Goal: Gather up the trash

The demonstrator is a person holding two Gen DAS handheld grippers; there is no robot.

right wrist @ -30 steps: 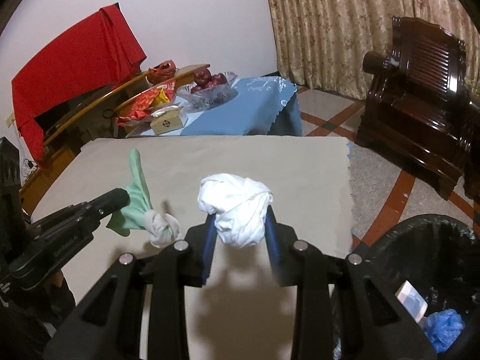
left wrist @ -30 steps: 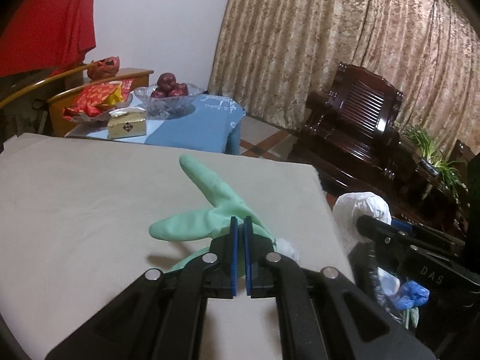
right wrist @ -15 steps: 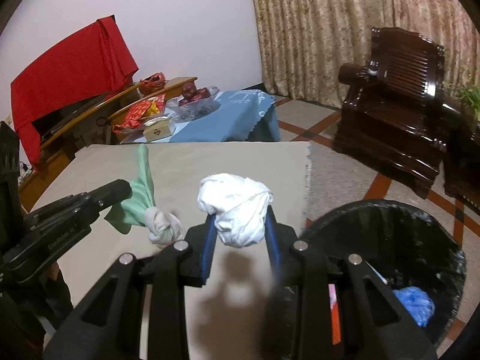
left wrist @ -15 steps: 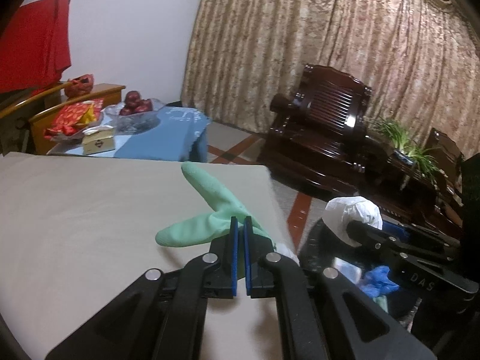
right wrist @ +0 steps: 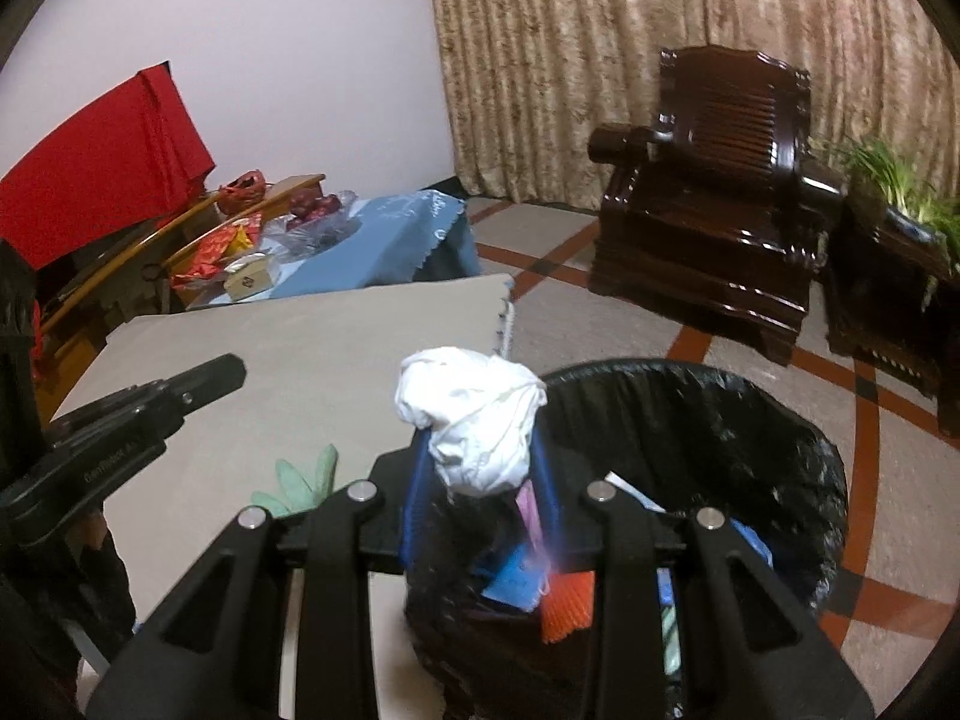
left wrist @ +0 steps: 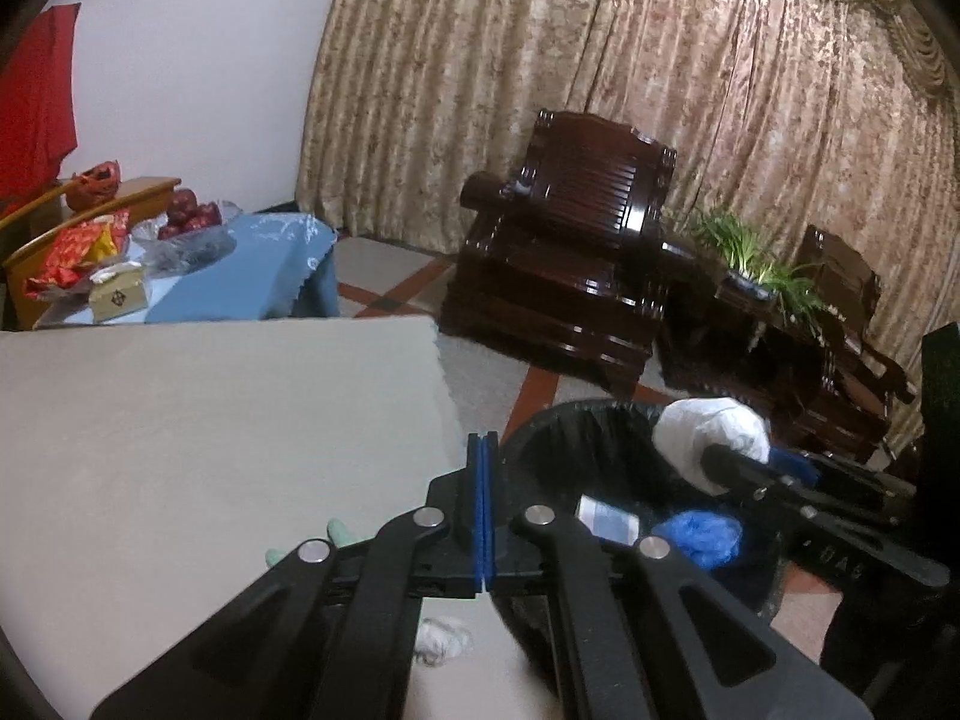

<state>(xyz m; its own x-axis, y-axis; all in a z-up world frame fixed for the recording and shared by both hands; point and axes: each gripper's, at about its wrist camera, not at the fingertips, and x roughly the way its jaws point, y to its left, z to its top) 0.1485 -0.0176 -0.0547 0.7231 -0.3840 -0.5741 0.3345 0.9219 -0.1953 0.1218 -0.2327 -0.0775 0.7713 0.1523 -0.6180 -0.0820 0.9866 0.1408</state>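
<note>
Over the bin's (right wrist: 780,420) near rim, a white wad (right wrist: 468,414) sits clamped between the right gripper's (right wrist: 477,480) blue pads, jaws part-closed on it

Bin: black liner, round mouth, on the floor just beside the mat's (right wrist: 312,348) right edge. Inside: blue crumple (left wrist: 699,537), a small white card or packet (left wrist: 606,521), an orange ribbed piece (right wrist: 567,606), a blue scrap (right wrist: 510,585), pink strip behind the wad

Left gripper (left wrist: 482,498): jaws fully closed, pads pressed flat together, nothing seen between the tips. It hangs over the mat's corner nearest the bin

Green glove (right wrist: 306,477): fingers lie spread on the mat, left of the bin, just below the left gripper; from the left wrist only two fingertips peek out past its linkage. Cannot tell whether the glove is pinched lower down. A small white knot (left wrist: 441,639) shows under that gripper, near the bin-side edge of the mat

Farther from the bin: dark wooden armchair (right wrist: 714,192), potted plant (left wrist: 750,252), patterned curtain (left wrist: 660,60), blue-clothed table (right wrist: 384,240) with a fruit bowl (left wrist: 186,219), red cloth (right wrist: 102,168)
</note>
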